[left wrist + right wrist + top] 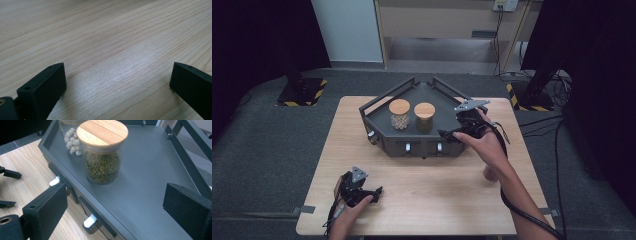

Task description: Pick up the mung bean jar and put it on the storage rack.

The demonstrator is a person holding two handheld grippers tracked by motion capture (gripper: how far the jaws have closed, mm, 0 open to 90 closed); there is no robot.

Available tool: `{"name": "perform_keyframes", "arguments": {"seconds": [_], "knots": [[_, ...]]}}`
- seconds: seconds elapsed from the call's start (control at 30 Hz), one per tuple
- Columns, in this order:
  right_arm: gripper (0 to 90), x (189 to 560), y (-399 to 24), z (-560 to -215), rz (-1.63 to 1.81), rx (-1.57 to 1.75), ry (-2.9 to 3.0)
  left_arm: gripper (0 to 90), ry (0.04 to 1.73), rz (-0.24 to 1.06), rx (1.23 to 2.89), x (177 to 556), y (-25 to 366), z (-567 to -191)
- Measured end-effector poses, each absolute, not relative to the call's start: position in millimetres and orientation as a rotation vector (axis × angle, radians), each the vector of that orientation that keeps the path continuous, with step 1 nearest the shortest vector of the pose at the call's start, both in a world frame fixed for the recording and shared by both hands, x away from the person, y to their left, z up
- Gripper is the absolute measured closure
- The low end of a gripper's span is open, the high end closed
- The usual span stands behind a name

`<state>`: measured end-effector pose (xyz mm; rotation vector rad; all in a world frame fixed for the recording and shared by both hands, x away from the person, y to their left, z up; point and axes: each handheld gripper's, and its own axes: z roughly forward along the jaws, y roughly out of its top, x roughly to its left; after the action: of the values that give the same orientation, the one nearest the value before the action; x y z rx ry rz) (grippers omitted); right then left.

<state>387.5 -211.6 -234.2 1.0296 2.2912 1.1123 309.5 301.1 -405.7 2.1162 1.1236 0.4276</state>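
Soft overhead light brightens the table [422, 195] against dark surroundings; near jaws blur, with mild glare.

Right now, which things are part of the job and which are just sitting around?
In play:
- right gripper, open, at the tray's edge
- jar of green beans, nearest it
- dark tray holding the jars

Idle:
- jar of white beans, farther along the tray
- left gripper, open, over bare table
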Motion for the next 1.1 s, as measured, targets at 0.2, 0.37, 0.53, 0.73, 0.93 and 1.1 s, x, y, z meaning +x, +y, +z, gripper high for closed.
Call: {"name": "perform_keyframes", "arguments": {"seconds": [0.2,0.37,0.53,0.73,0.93,1.1], "knots": [[5.8,382.6,-223.0,-239.1,1.123,1.054,2.278,0.0,1.123,0.428,2.116,309.5,301.1,-405.6],[5.8,376.2,-231.6,-241.8,1.127,1.066,2.267,0.0,1.124,0.429,2.116,309.4,301.0,-405.6],[5.8,369.9,-239.8,-245.0,1.128,1.077,2.255,0.0,1.124,0.428,2.116,309.4,301.0,-405.6],[5.8,362.2,-250.4,-247.7,1.129,1.097,2.239,0.0,1.124,0.429,2.116,309.3,300.9,-405.6],[5.8,354.8,-258.8,-249.5,1.125,1.107,2.228,0.0,1.125,0.429,2.116,309.3,300.8,-405.6],[5.8,348.3,-264.9,-249.4,1.128,1.116,2.212,0.0,1.125,0.429,2.116,309.2,300.8,-405.7]]}}
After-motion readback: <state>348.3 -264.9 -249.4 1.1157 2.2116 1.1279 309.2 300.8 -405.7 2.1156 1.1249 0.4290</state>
